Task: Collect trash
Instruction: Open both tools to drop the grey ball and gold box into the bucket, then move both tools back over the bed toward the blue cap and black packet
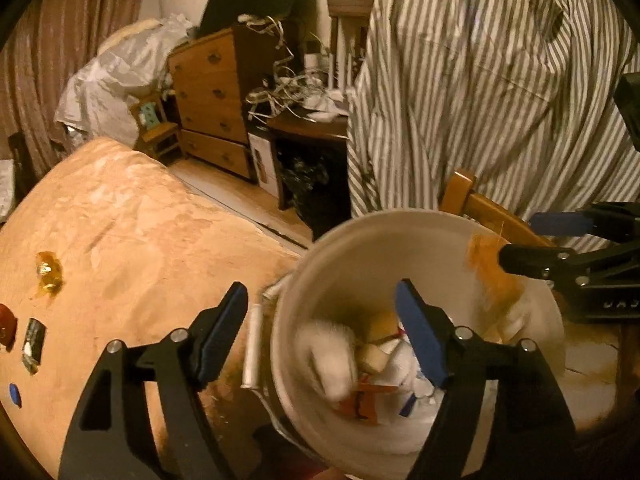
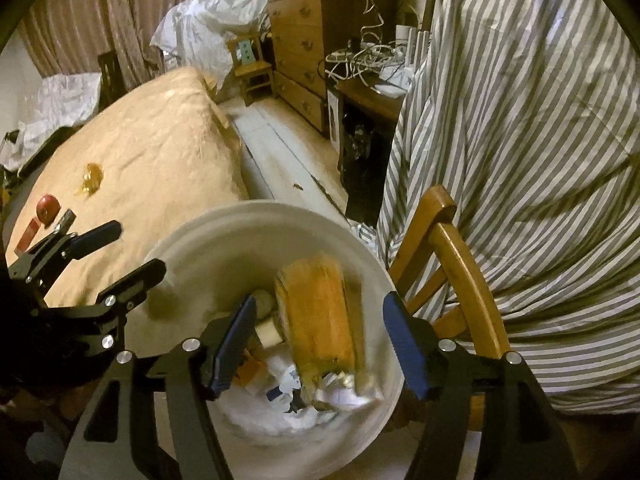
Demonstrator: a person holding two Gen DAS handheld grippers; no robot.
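Note:
A white bucket [image 1: 352,248] stands beside the bed, holding crumpled paper and wrappers; it also shows in the right wrist view [image 2: 224,232]. My left gripper [image 1: 324,332] is open over the bucket's near rim, empty. My right gripper [image 2: 316,344] is open above the bucket mouth; a blurred orange wrapper [image 2: 320,316] is between and below its fingers, in the air inside the bucket. That wrapper also shows in the left wrist view [image 1: 492,276], next to my right gripper [image 1: 520,240]. On the bed lie a yellow wrapper [image 1: 50,274], a red object [image 1: 8,326] and a dark wrapper [image 1: 34,344].
The tan blanket [image 1: 140,232] covers the bed at left. A wooden chair [image 2: 460,264] draped with striped cloth [image 2: 520,140] stands right of the bucket. A wooden dresser [image 1: 212,100] and a cluttered desk [image 1: 308,120] are at the back.

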